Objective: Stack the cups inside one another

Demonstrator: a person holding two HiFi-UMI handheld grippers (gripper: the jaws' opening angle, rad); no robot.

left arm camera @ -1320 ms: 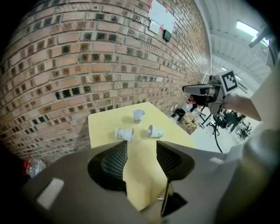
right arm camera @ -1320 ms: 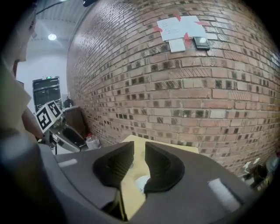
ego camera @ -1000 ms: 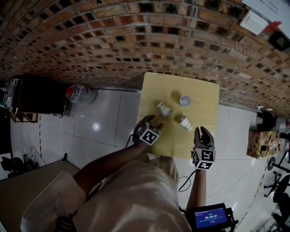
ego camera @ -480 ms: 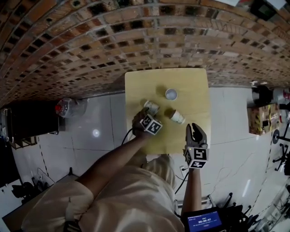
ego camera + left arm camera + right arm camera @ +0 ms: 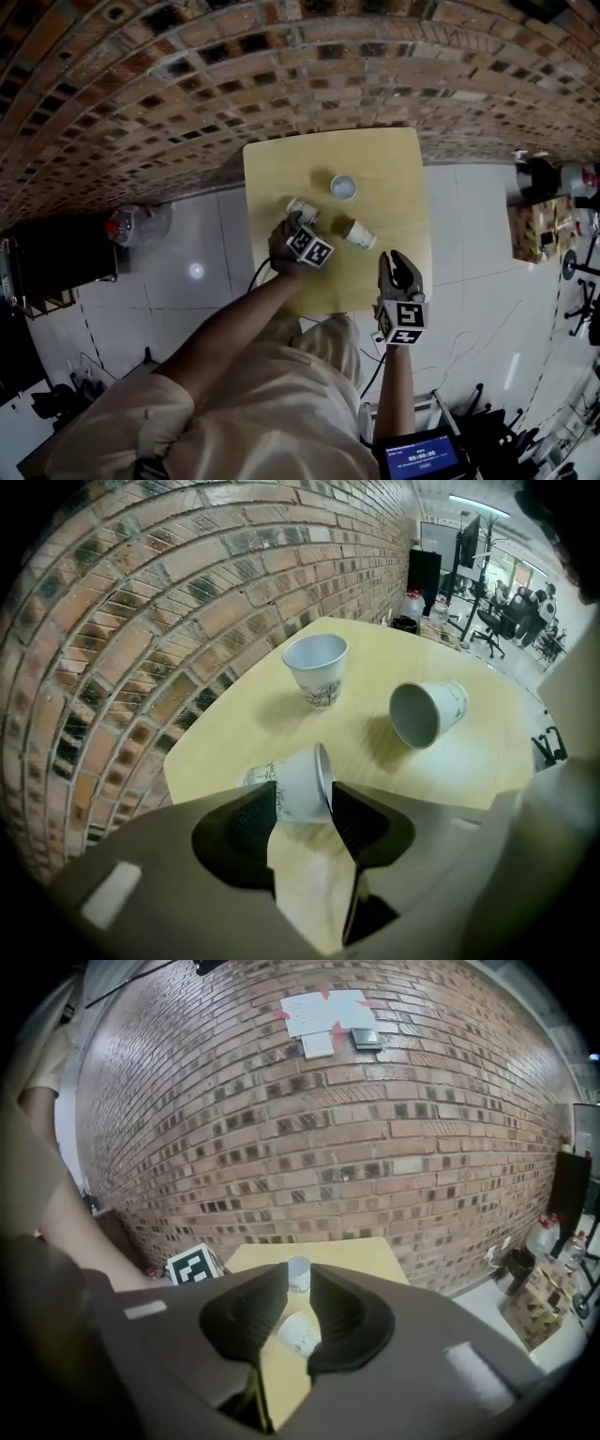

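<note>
On the table (image 5: 394,169) my left gripper (image 5: 305,787) points steeply down over the near cup (image 5: 298,778). This cup lies on its side with its long axis across the gap and its mouth toward the right finger. The fingers (image 5: 366,817) have just been closing and stand rather wide with the cup between them, but I judge they do not press it yet. The right gripper (image 5: 300,1279) hangs at the near table edge, fingers apart and empty, so the left one is nearer to the upright cup (image 5: 316,667) beyond and to the other fallen cup (image 5: 427,714).
</note>
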